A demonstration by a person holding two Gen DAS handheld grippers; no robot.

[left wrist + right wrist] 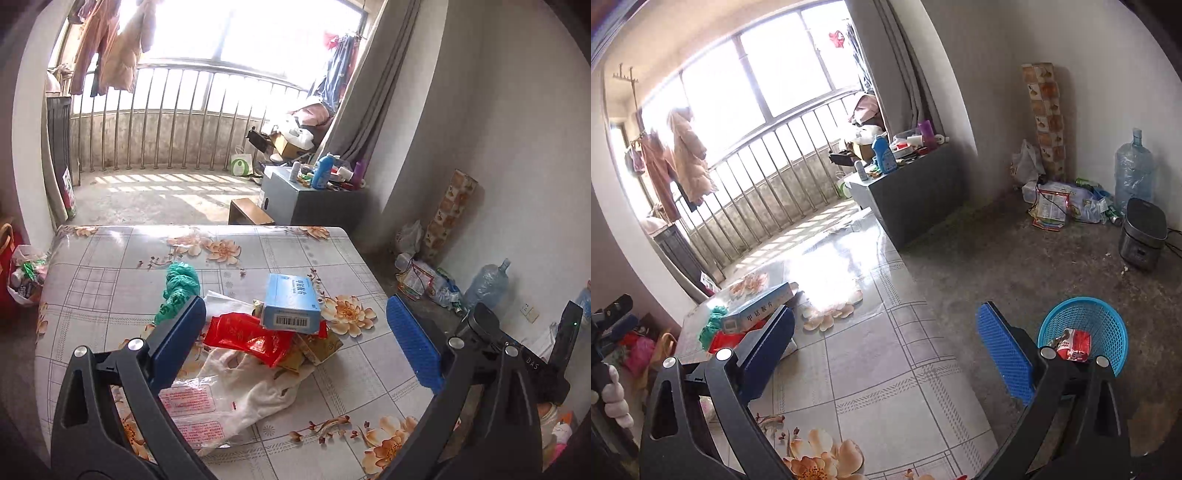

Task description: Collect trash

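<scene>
While both tools hang above the floral-print plastic tablecloth (110, 280), everything turns on one relation: the trash heap lies dead ahead of the left gripper (295, 317), squarely between its spread blue pads, and well off to the left of the right gripper (884, 336). Left jaws stand wide apart with nothing clamped; right jaws are likewise released and empty, with only bare tablecloth between them. On top of the heap sits the pale blue cardboard box with a barcode label (291, 304), its long axis running away from the left gripper and slightly left, barcode end nearest, so the pads already flank its long sides. Under it lies the crumpled red foil snack wrapper (247, 334), spilling toward the left pad, with a brownish sachet (317, 349) just beside it and a white printed plastic bag (221, 398) spread beneath, closer to the camera. A bunched green plastic bag (179, 286) sits just beyond the left pad's tip. From the right wrist view, that same heap appears behind the left-hand finger, while the blue plastic mesh basket (1097, 325) rests on the concrete floor just past the right-hand finger, already holding a red wrapper. My call: the left hand is clearly nearer the pile, the right nearer the basket, so the next pick looks like the left's, straight forward and down.
</scene>
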